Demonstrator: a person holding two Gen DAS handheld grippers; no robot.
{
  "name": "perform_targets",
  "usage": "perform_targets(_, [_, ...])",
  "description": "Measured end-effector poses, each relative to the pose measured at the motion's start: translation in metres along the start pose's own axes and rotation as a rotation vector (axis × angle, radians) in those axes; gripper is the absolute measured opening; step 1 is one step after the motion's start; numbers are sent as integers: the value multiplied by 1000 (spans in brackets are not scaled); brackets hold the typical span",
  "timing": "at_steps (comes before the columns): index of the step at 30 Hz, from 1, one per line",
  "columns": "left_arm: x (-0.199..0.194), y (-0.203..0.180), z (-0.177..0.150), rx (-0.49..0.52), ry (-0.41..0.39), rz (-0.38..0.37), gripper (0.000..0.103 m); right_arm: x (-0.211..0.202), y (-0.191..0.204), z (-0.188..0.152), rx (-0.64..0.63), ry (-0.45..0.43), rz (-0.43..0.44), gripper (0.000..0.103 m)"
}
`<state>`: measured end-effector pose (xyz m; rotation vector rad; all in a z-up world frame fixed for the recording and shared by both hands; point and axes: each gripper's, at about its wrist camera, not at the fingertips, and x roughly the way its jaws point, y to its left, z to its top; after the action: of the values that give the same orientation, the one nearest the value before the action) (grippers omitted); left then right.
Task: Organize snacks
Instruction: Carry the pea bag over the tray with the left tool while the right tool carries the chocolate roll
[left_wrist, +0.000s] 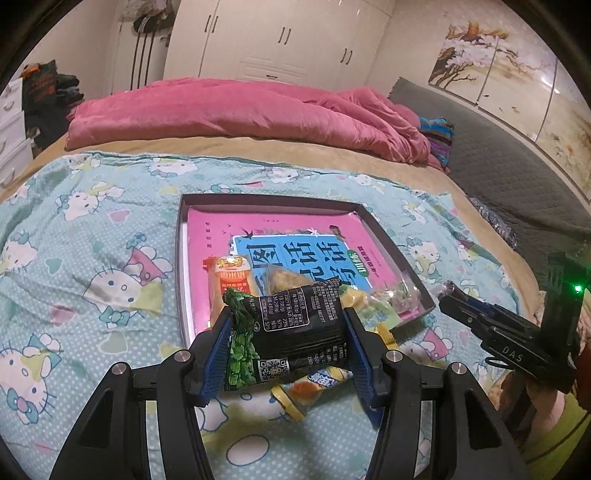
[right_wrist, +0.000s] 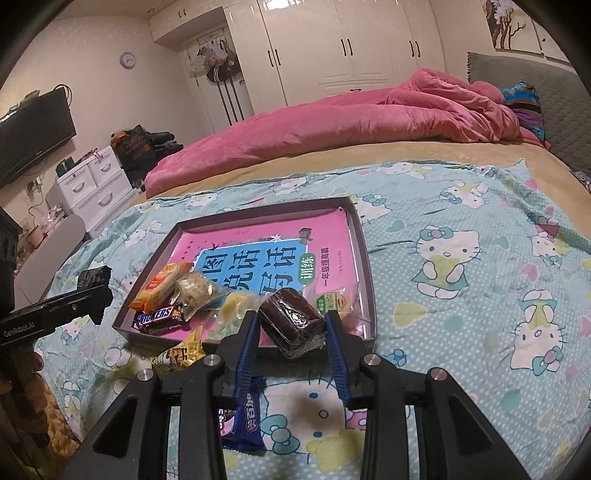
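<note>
My left gripper (left_wrist: 287, 323) is shut on a black and green snack packet (left_wrist: 291, 325), held above the near edge of a shallow dark tray (left_wrist: 258, 201) with a pink and blue lining. My right gripper (right_wrist: 291, 326) is shut on a brown wrapped cake (right_wrist: 291, 321), held just over the tray's (right_wrist: 364, 251) near right corner. In the tray lie an orange packet (right_wrist: 160, 282), a Snickers bar (right_wrist: 157, 317), a clear-wrapped pale snack (right_wrist: 195, 290) and a yellow-green packet (right_wrist: 332, 302). On the bedspread in front are a yellow packet (right_wrist: 181, 354) and a blue packet (right_wrist: 247, 417).
The tray rests on a Hello Kitty bedspread (right_wrist: 461, 295) over a bed, with a pink duvet (left_wrist: 240, 114) piled behind. The other gripper (left_wrist: 491, 321) shows at the right of the left wrist view. A white drawer unit (right_wrist: 92, 184) stands left of the bed.
</note>
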<state>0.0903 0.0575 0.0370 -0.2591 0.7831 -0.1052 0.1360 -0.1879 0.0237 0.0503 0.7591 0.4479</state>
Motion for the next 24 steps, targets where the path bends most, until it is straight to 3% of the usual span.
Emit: perform_targets(24, [41,4,2,36,42,3,58,33,-17,5,30,51,-57,37])
